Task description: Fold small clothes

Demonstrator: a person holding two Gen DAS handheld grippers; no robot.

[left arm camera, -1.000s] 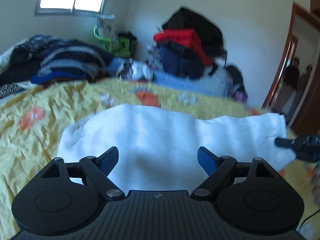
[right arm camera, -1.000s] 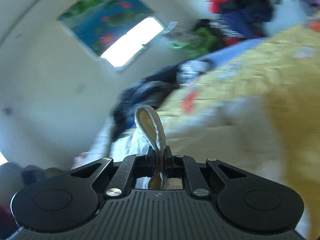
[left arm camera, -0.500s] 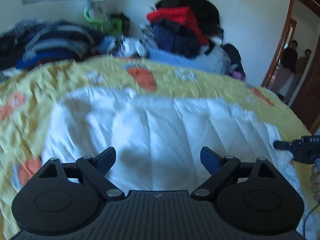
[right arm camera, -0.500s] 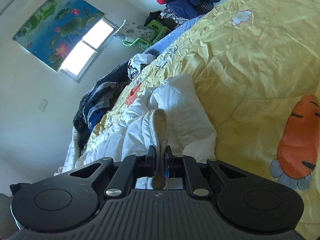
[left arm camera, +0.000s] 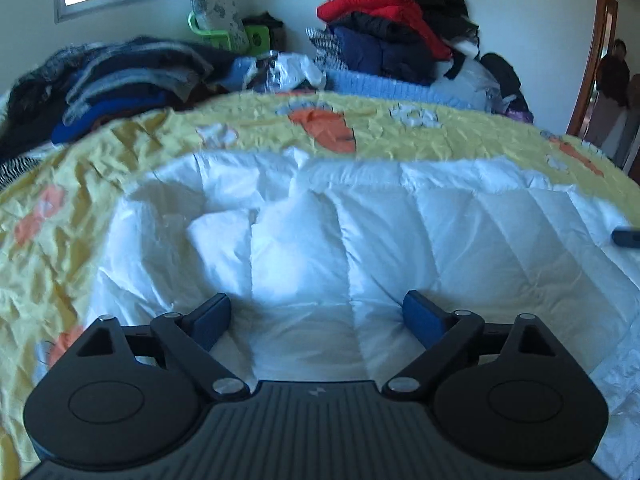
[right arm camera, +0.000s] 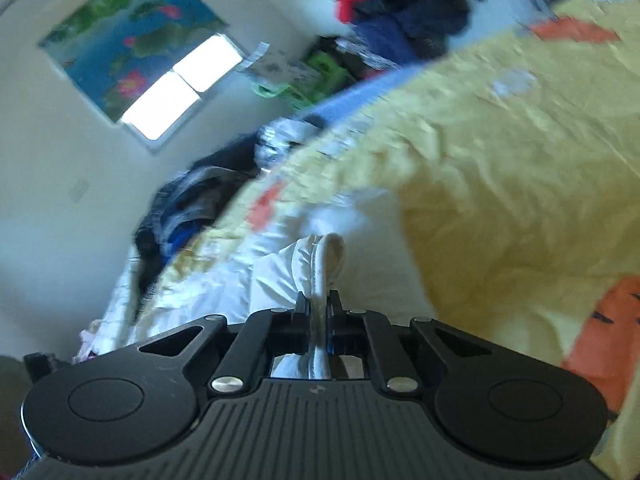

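Note:
A white quilted puffy garment [left arm camera: 360,232] lies spread across the yellow bedsheet [left arm camera: 100,152]. My left gripper [left arm camera: 318,316] is open, low over the near middle of the garment, with nothing between its blue pads. My right gripper [right arm camera: 319,308] is shut on a white hem edge of the garment [right arm camera: 324,264], which loops up out of the jaws. The tip of the right gripper [left arm camera: 626,236] shows at the right edge of the left wrist view, over the garment's right side.
Piles of dark and striped clothes [left arm camera: 120,76] sit at the bed's far left. A stack of red, navy and black jackets [left arm camera: 392,28] stands at the far side. A green chair [left arm camera: 224,28] is by the window. People stand in the doorway [left arm camera: 612,92] at right.
My left gripper has dropped lower and closer over the garment, still open. My right gripper has kept hold of the hem while swinging, and its view has tilted and blurred.

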